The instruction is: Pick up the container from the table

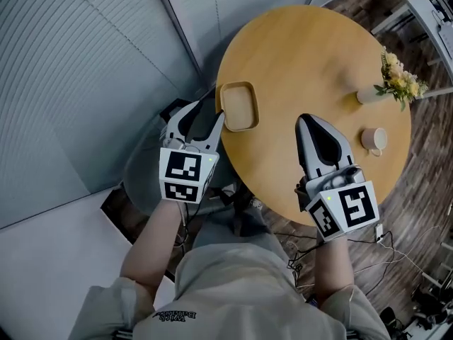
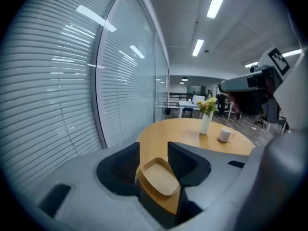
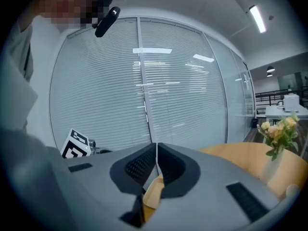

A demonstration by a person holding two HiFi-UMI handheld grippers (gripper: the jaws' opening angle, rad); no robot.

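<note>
A shallow tan container (image 1: 239, 106) lies near the left edge of the round wooden table (image 1: 311, 55). My left gripper (image 1: 205, 116) hovers at that edge with its jaws open, its right fingertip over the container's near left rim. In the left gripper view the container (image 2: 161, 179) sits in the gap between the two dark pads, and neither pad presses on it. My right gripper (image 1: 306, 120) hangs over the table's near side, right of the container, jaws shut with nothing in them. Its shut jaws (image 3: 156, 153) show in the right gripper view.
A vase of yellow flowers (image 1: 398, 83) and a white cup (image 1: 374, 139) stand on the table's right side. A glass wall with blinds (image 1: 85, 69) runs close along the left. Cables (image 1: 368, 243) lie on the floor at the right.
</note>
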